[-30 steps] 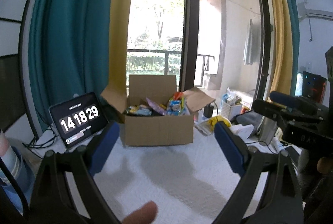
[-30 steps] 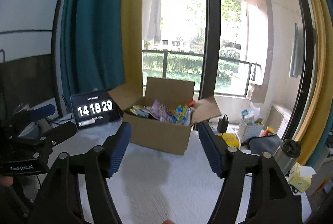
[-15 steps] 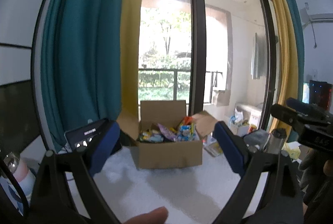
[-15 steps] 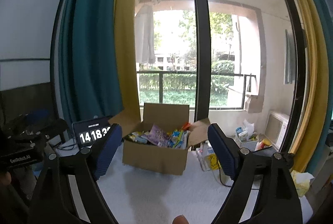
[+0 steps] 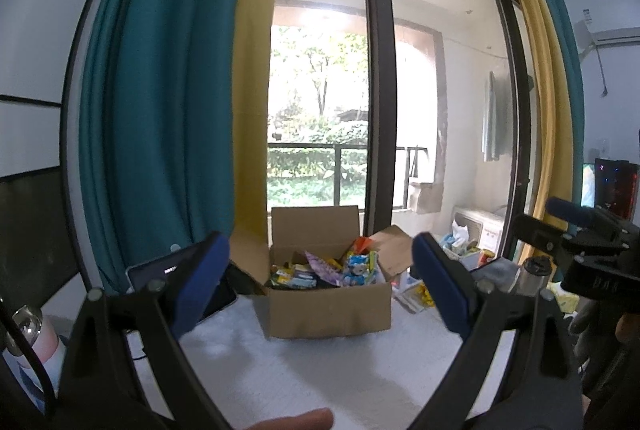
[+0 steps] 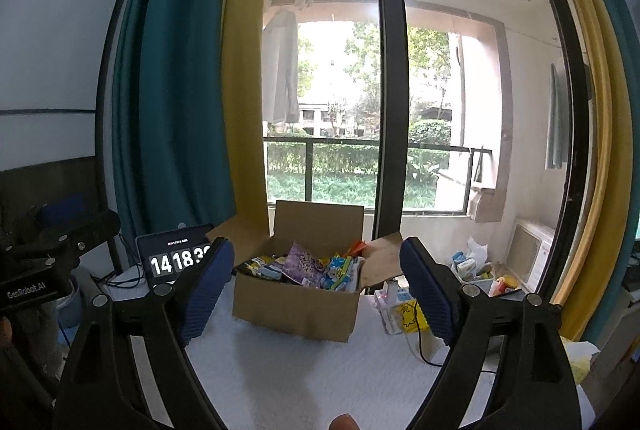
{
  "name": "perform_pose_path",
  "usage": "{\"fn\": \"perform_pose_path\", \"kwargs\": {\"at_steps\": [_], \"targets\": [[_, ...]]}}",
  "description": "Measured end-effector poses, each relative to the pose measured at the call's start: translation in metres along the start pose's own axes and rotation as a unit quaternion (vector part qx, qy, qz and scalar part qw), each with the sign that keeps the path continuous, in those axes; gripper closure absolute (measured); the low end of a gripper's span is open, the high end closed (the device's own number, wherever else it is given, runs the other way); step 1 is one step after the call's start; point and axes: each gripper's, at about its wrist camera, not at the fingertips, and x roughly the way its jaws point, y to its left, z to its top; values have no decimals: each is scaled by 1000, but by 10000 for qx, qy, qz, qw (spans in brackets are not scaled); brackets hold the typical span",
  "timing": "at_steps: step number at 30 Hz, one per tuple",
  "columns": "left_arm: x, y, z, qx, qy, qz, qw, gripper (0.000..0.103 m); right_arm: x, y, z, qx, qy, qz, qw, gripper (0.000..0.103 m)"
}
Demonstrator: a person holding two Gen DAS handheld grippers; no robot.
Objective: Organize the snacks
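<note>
Looking along both grippers, I see the cardboard box point(image 5: 328, 304) standing on the white cloth point(image 5: 320, 370) at the far middle of the table, flaps up, with the snack packets point(image 5: 332, 268) heaped inside it. My left gripper point(image 5: 320, 278) and right gripper point(image 6: 316, 288) both hang well short of the box, fingers spread wide with nothing between them.

I judge the packets to be light, crinkly foil or plastic pouches: soft, easily crushed, and slippery against the ribbed blue pads point(image 6: 206, 288). I would pinch one by a sealed edge or a flat corner that sticks up, such as the purple packet point(image 6: 304, 266) leaning near the middle, not across its puffed belly. The box itself looks light but broad, wider than either opening, so a flap or a wall is the only hold.

Snacks already lie in the box; whether they are being sorted in or taken out, I cannot tell. A tablet clock point(image 6: 176, 260) stands to the left.
</note>
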Motion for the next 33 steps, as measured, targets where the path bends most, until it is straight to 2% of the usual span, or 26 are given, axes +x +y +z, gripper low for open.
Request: {"fn": "perform_pose_path", "kwargs": {"at_steps": [33], "targets": [[2,-8,-4,-39,213,-66,9997,9,1,-5,-1,50,143,56,9999,16]]}}
